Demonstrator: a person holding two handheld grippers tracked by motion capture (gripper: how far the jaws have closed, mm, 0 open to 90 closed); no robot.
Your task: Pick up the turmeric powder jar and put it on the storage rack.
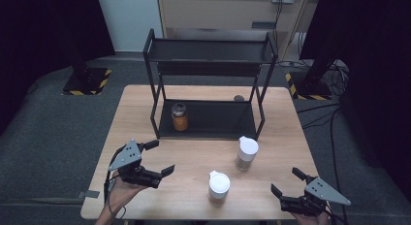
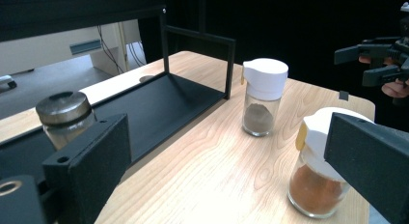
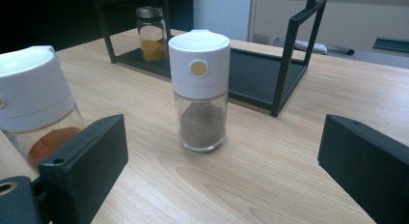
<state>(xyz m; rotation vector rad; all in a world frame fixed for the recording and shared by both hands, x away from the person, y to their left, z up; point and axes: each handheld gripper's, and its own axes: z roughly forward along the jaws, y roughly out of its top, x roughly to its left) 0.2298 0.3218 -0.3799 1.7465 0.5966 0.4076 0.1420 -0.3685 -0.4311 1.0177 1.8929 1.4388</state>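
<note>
Jars (image 1: 219, 186) (image 1: 247, 152): white caps, no readable labels; jaws apart.

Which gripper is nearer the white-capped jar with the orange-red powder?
Left, by a little. The left gripper sits open to the left of the orange-red powder jar, jaws pointing toward it. The right gripper is open off to the jar's right, slightly farther away.

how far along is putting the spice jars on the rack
One metal-lidded jar already stands on the rack's lower shelf. Nothing is in hand: left tongs and right tongs are open. Two white-capped jars wait on the table.
</note>
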